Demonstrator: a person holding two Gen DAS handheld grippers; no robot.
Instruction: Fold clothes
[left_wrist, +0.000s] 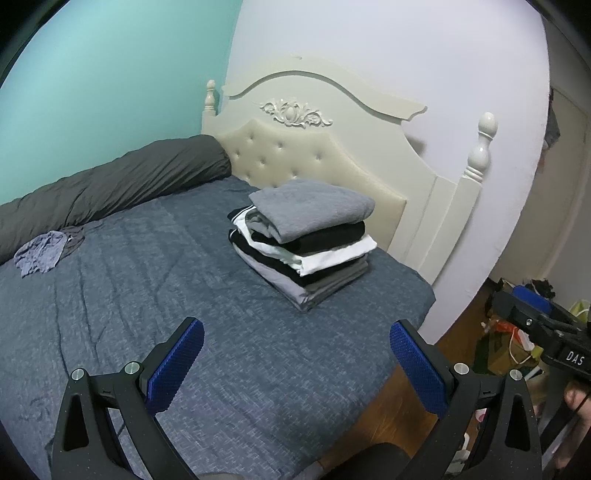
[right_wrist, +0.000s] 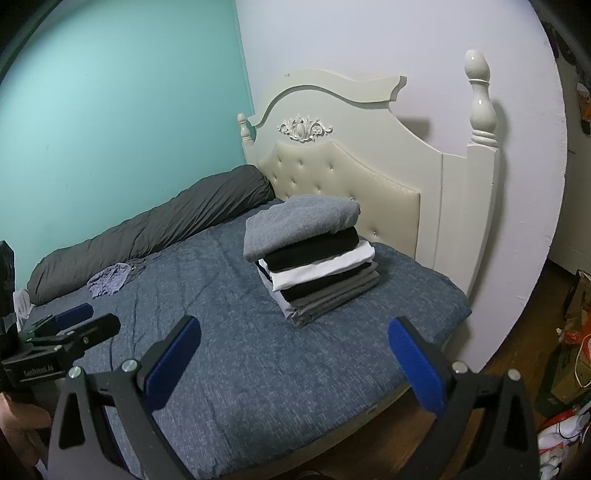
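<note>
Bedspread: mottled blue-grey
Folded stack: grey, black, white layers
Crumpled garment: possibly lavender-grey
Headboard: cream
Gripper pads: blue

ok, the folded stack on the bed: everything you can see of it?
The folded stack sits on the blue-grey bedspread near the cream headboard. Soft fabric, neatly folded: grey on top, then black, white, black and grey layers beneath. Edges are roughly aligned, the top piece overhanging slightly. Neither gripper touches it.
</note>
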